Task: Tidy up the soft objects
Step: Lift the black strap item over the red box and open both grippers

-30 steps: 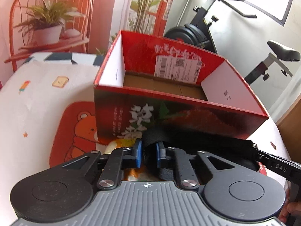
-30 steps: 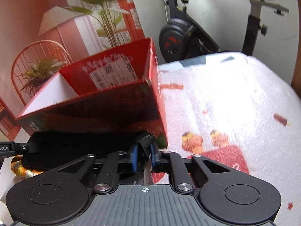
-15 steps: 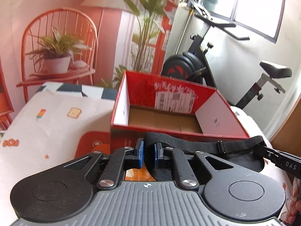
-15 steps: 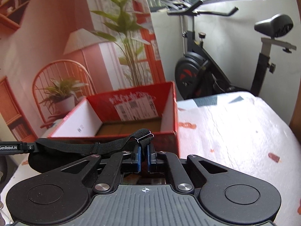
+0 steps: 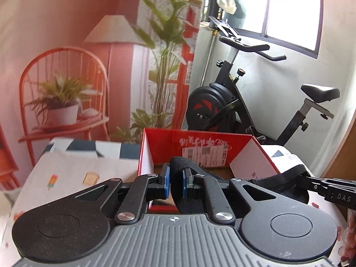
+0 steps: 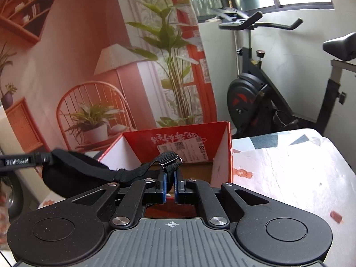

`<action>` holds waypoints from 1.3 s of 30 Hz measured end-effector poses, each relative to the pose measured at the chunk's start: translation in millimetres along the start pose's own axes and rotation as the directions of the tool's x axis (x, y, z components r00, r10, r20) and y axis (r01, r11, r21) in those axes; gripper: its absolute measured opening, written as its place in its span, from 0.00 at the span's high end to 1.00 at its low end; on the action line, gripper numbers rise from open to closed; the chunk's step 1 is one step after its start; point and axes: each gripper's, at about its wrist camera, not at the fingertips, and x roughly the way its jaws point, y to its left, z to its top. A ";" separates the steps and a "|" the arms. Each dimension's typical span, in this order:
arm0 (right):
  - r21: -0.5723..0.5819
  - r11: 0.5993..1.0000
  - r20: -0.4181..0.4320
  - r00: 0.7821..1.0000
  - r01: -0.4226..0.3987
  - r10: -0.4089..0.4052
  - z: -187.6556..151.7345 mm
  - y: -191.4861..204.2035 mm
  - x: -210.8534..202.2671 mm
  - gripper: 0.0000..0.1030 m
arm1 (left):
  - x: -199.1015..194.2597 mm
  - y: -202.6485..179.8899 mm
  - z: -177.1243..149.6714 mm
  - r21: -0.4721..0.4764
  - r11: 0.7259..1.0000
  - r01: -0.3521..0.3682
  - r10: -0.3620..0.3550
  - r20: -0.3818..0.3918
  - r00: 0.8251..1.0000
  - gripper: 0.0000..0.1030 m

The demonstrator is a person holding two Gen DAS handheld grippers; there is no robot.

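Note:
A black soft eye mask with an elastic strap (image 5: pixel 287 181) hangs stretched between my two grippers, raised above the near wall of an open red cardboard box (image 5: pixel 200 146). My left gripper (image 5: pixel 175 184) is shut on one end of the mask. My right gripper (image 6: pixel 170 183) is shut on the strap end with its metal ring; the padded mask body (image 6: pixel 73 173) hangs to its left. The box (image 6: pixel 178 142) shows a brown floor and a white shipping label. The other gripper's tip shows at the edge of each view.
The box stands on a table with a white patterned cloth (image 6: pixel 289 173). Behind are a printed backdrop with a chair and plants (image 5: pixel 66 93) and a black exercise bike (image 5: pixel 233 102). A colourful object lay under the mask earlier; it is hidden now.
Both grippers have lifted the mask from the table in front of the box to above the box's near wall. The mask is now stretched out between them.

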 end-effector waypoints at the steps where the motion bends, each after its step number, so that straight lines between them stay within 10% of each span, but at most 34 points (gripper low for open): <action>1: -0.004 1.000 -0.008 1.000 0.006 -0.006 4.2 -2.0 5.4 0.94 | 5.6 0.1 5.1 0.006 1.000 0.008 -0.008 0.007 1.000 0.89; 30: -0.153 0.984 -0.212 0.970 0.091 -0.122 56.2 -15.4 180.4 0.92 | 154.1 -3.3 42.2 0.078 0.997 -0.027 0.038 -0.136 0.990 0.88; 33: -0.140 0.985 -0.219 0.967 0.105 -0.134 52.3 -17.8 176.9 0.84 | 150.0 -5.0 40.4 0.091 0.995 -0.039 0.052 -0.147 0.988 0.81; 35: -0.117 0.988 -0.229 0.966 0.098 -0.123 48.7 -18.3 170.2 0.81 | 141.1 -5.9 37.3 0.104 0.994 -0.047 0.061 -0.145 0.988 0.59; 39: -0.120 0.989 -0.231 0.967 0.083 -0.109 40.5 -12.5 147.5 0.81 | 120.8 -6.6 36.6 0.114 0.992 -0.055 0.071 -0.141 0.987 0.56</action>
